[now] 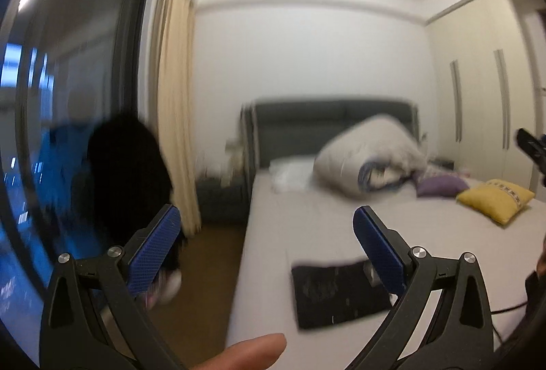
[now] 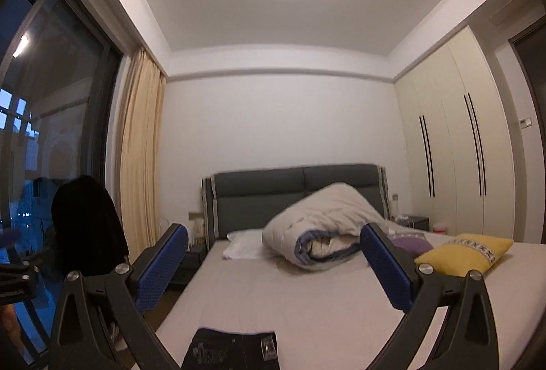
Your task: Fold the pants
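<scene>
Folded pants (image 2: pixel 232 349) — label (image 2: pixel 267 346) unreadable.

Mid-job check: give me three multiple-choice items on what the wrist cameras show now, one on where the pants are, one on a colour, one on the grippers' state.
1. Where do the folded black pants lie?
A. on the bed's pale sheet, near its foot
B. on the wooden floor
C. on the rolled white duvet

2. What colour is the square cushion with the patterned band?
A. red
B. yellow
C. green

3. How do the left gripper and right gripper stand?
A. both clamped on the pants
B. one shut, one open
C. both open, holding nothing

Answers:
1 A: the pants rest flat on the bed.
2 B: it is yellow, beside a purple cushion.
3 C: the blue pads stand wide apart with nothing between them.
</scene>
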`<state>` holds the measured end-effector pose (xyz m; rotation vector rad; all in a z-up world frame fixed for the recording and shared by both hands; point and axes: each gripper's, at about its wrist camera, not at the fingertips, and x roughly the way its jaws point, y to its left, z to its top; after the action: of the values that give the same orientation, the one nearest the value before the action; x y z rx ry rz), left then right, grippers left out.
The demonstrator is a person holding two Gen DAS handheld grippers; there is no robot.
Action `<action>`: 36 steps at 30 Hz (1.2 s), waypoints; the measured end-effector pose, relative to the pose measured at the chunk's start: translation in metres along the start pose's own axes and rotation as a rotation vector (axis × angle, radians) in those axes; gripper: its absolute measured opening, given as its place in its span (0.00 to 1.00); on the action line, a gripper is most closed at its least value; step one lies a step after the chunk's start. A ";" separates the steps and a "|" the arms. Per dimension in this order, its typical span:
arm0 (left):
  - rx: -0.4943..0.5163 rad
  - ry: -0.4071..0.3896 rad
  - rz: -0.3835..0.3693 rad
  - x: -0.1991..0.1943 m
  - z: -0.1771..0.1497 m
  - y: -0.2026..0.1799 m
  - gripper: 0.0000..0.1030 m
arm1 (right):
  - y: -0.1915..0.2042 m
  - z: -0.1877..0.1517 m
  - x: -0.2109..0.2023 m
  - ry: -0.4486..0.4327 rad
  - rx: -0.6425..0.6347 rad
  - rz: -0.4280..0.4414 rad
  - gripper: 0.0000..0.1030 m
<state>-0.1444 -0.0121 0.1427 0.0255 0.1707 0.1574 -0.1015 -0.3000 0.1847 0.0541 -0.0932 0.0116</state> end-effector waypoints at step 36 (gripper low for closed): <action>-0.004 0.650 -0.096 0.168 -0.176 -0.060 1.00 | 0.037 -0.169 0.079 0.776 -0.052 -0.031 1.00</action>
<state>-0.0014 -0.0428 -0.0611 -0.0392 0.8190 0.0656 -0.0076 -0.2528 0.0263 -0.0040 0.6833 -0.0009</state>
